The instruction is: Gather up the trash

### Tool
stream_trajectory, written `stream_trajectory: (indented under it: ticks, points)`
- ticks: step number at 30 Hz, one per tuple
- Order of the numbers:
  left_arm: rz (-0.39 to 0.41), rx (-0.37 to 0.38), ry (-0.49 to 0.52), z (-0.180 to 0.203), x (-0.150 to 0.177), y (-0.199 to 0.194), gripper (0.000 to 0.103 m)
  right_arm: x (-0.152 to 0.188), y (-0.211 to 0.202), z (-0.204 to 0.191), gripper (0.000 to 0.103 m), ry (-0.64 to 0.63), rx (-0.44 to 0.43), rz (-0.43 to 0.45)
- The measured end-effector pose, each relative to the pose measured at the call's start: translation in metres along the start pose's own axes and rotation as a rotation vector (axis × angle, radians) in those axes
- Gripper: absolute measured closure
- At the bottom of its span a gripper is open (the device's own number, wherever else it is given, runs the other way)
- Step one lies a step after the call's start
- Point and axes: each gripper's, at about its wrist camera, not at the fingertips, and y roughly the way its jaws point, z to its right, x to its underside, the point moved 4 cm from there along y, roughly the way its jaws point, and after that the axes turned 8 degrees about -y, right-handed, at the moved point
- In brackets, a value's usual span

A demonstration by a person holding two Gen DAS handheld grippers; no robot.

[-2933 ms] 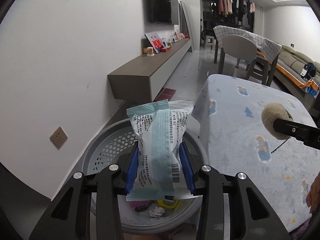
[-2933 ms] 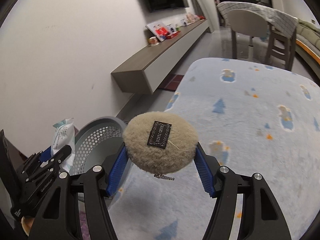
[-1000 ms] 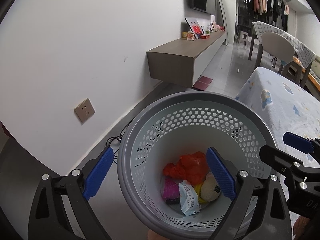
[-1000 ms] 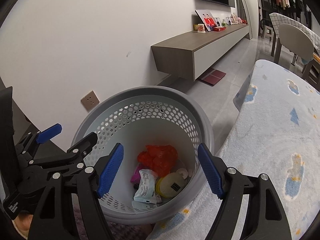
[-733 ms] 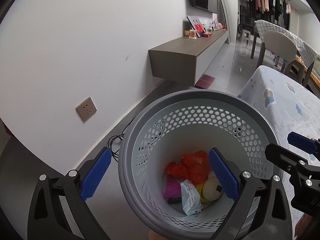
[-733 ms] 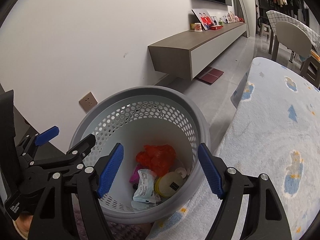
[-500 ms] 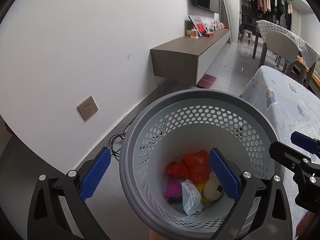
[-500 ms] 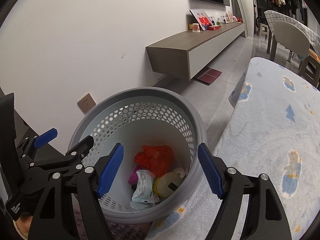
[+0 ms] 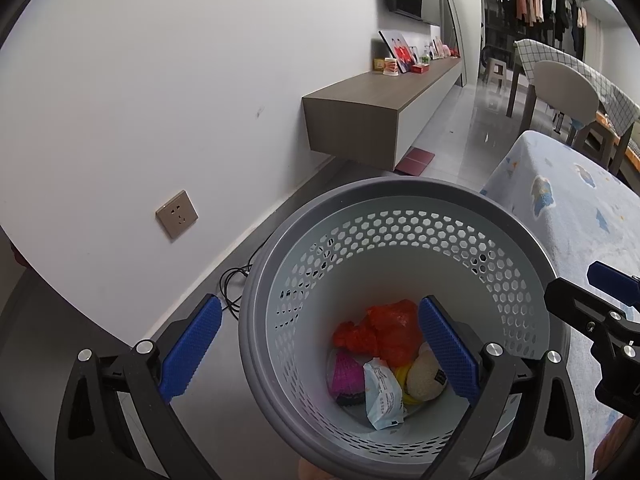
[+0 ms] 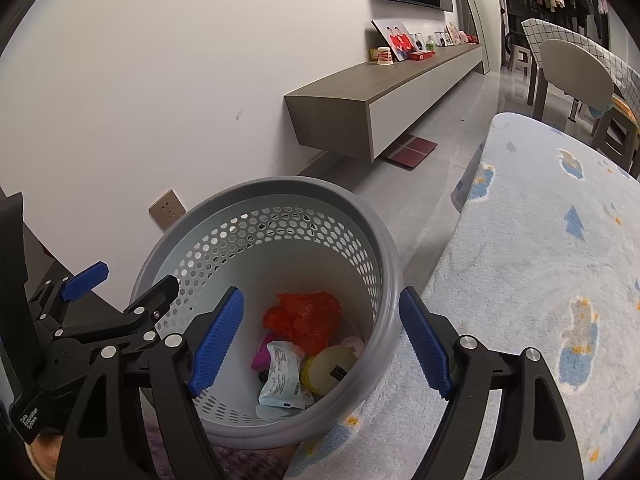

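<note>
A grey perforated basket (image 9: 400, 188) (image 10: 280, 182) stands on the floor below both grippers. At its bottom lie a crumpled orange-red bag (image 9: 384, 332) (image 10: 304, 316), a white-and-blue packet (image 9: 382, 396) (image 10: 282, 380), a round cream puff (image 9: 426, 374) (image 10: 330, 368) and a magenta item (image 9: 346, 372). My left gripper (image 9: 318, 320) hangs open over the basket's left rim with nothing between its fingers. Over the basket's right side, my right gripper (image 10: 320, 300) holds nothing and its jaws are opening. Each gripper shows at the edge of the other's view.
A white wall with a socket (image 9: 177, 214) runs on the left, with a cable (image 9: 232, 284) on the floor beneath. A floating wooden cabinet (image 9: 360, 120) stands beyond the basket. A surface with a pale blue patterned cover (image 10: 540, 260) adjoins the basket on the right. Chairs (image 9: 564, 88) stand farther back.
The packet and the puff, held by the left and right grippers about three seconds ago, now lie in the basket. Over the last second both grippers stay put; the right jaws widen slightly.
</note>
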Motion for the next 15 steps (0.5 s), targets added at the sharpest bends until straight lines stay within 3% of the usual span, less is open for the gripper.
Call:
stream_trajectory:
  ticks: [15]
  points:
    - [0.01, -0.015, -0.004, -0.0014, -0.0011, -0.0008, 0.006, 0.0, -0.0008, -0.0016, 0.026, -0.003, 0.005, 0.0]
